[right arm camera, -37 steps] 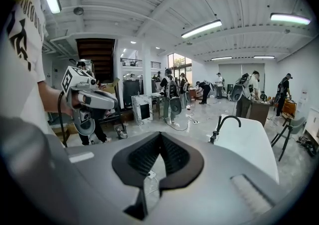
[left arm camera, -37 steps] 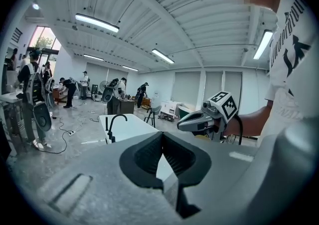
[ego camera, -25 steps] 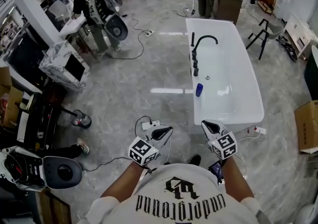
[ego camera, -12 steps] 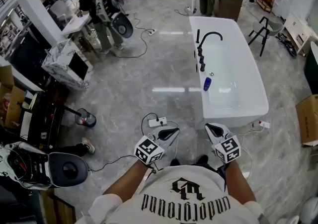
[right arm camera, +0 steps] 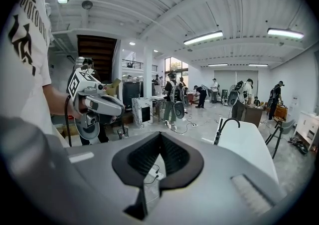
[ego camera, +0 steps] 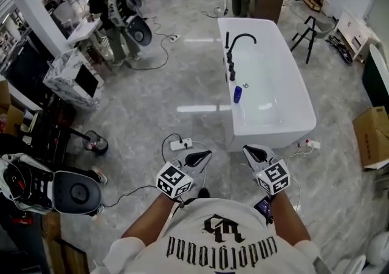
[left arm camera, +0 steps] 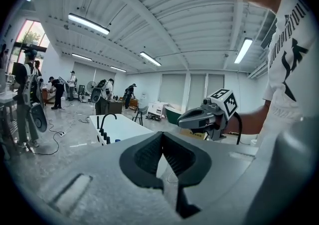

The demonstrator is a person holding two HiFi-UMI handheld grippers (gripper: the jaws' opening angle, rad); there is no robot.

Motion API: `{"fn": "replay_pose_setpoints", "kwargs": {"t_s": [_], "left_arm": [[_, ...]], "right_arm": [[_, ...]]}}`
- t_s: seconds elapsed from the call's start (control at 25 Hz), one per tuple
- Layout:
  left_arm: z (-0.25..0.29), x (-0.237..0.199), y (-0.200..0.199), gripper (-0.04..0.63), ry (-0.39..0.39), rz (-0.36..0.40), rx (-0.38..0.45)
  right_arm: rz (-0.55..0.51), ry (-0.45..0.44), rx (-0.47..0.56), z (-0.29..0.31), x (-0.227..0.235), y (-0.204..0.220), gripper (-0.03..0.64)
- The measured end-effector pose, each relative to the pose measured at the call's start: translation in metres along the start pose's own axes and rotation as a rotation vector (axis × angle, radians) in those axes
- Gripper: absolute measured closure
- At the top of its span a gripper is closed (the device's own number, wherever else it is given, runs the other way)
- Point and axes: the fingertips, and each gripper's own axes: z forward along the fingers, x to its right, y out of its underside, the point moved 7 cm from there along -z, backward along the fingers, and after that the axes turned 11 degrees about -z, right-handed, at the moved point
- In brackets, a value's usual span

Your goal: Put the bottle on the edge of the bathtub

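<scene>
seems the approach step: holding left gripper and right gripper shut, empty, short of tub; next, must reach bottle, open up.

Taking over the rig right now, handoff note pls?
Left gripper: shut, empty, held close to the body.
Right gripper: shut, empty, also close to the body.
Blue bottle: upright at the left rim of the bathtub, nearer us than the black faucet, well away from both grippers.
Done: bottle appears placed on the edge.
Left: confirm it stands on the rim, not inside.
</scene>
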Motion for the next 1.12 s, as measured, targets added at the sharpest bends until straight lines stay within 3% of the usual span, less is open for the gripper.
{"fn": "replay_pose_setpoints", "kwargs": {"t_s": [0.48,0.72,1.12], "left_arm": [[0.041,0.159,0.064,0.588,-0.036,-0.006,0.053],[0.061,0.226,0.083,0.588,-0.001,0.016,0.038],[0.061,0.278,0.097,0.586,-0.012,0.012,0.073]], "right_arm": [[-0.020,-0.038,-0.003,-0.172,-0.025,0.072,0.615],[-0.021,-0.053,0.030,-0.233,-0.040,0.096,0.615],[-0.017,-0.053,0.040,-0.289,-0.053,0.109,0.615]]}}
